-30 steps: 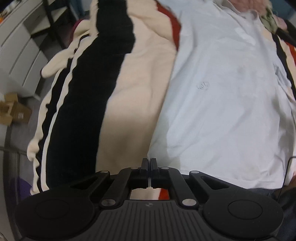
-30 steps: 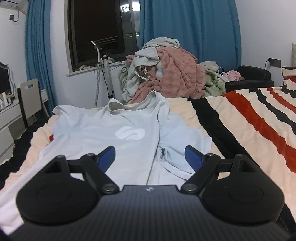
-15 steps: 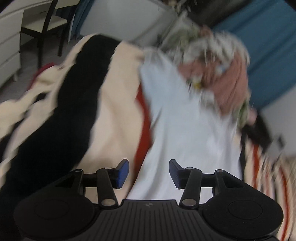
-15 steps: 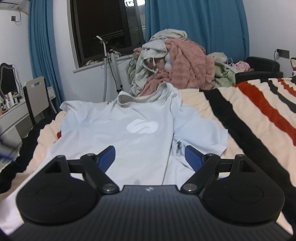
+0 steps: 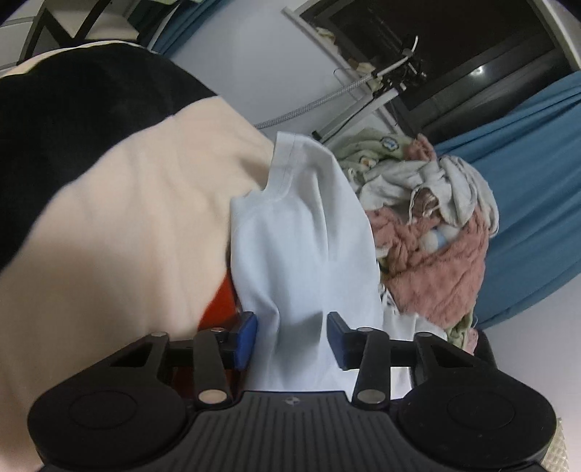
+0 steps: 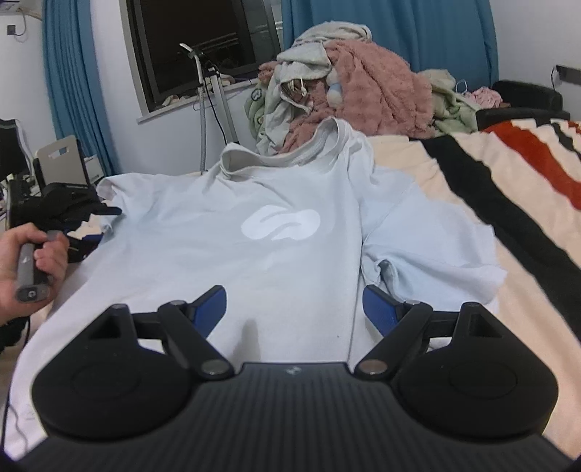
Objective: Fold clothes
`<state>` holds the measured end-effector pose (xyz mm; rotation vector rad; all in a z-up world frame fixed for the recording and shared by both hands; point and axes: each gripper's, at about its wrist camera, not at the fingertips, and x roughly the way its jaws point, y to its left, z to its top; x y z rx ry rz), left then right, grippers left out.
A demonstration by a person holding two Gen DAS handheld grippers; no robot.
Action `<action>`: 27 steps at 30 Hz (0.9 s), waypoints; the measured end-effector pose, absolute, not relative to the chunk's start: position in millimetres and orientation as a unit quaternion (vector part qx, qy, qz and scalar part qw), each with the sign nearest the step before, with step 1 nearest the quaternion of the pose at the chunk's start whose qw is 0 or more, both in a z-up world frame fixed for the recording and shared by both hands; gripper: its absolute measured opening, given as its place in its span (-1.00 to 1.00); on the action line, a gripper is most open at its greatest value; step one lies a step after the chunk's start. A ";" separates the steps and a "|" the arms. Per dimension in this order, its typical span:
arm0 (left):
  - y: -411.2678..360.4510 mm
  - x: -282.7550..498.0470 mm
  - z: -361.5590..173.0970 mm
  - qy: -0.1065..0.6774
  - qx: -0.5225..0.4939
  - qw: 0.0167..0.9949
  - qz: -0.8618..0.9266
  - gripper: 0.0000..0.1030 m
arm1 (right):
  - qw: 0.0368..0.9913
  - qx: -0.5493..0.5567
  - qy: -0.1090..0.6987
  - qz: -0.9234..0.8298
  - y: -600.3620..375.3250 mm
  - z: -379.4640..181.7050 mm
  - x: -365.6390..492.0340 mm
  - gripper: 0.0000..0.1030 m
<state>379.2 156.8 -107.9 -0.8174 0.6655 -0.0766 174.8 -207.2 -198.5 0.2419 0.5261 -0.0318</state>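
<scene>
A light blue T-shirt (image 6: 218, 254) with a white logo lies face up on the striped blanket (image 6: 508, 203). Its collar is at the far end. In the left wrist view its left sleeve (image 5: 305, 225) runs between the fingers of my left gripper (image 5: 290, 337). The jaws are closing, and the blue pads stand apart from the cloth. The right wrist view shows that left gripper (image 6: 103, 224) at the shirt's left edge, held by a hand (image 6: 21, 254). My right gripper (image 6: 294, 305) hovers wide open over the shirt's lower body. The right sleeve (image 6: 428, 247) lies crumpled beyond its right finger.
A heap of clothes (image 6: 356, 83) with a pink fleece rises behind the collar. A dark window (image 6: 203, 47) and blue curtains (image 6: 399, 32) are at the back. A metal stand (image 6: 214, 105) and a chair (image 6: 61, 159) stand left of the bed.
My left gripper went from shut to open, then narrowed a little. It swung and rolled from the shirt's hem side to the left sleeve. The right gripper came forward and lower over the shirt.
</scene>
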 end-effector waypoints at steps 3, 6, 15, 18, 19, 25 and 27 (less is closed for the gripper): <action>172.7 398.3 -118.3 0.306 -0.396 0.865 -0.024 -0.56 | 0.956 0.126 0.266 -0.016 -209.4 -204.0 182.1 0.62; 187.1 411.9 -127.3 0.305 -0.398 0.865 -0.016 -0.85 | 0.954 0.134 0.268 -0.016 -211.2 -205.4 183.6 0.62; 214.2 358.8 -79.8 0.268 -0.356 0.895 0.005 -0.97 | 0.955 0.135 0.262 -0.014 -210.2 -199.7 176.5 0.62; 229.6 352.7 -78.3 0.282 -0.373 0.884 -0.008 -0.92 | 0.956 0.135 0.261 -0.012 -208.7 -197.5 173.2 0.62; 233.1 352.5 -80.7 0.290 -0.383 0.877 -0.012 -0.84 | 0.956 0.133 0.261 -0.011 -207.6 -197.3 172.4 0.62; 211.1 373.5 -105.5 0.297 -0.393 0.870 -0.004 -0.21 | 0.956 0.128 0.263 -0.009 -204.3 -196.7 170.3 0.62; 198.2 385.9 -109.0 0.290 -0.378 0.879 0.011 -0.06 | 0.956 0.128 0.265 -0.011 -205.0 -198.1 171.5 0.62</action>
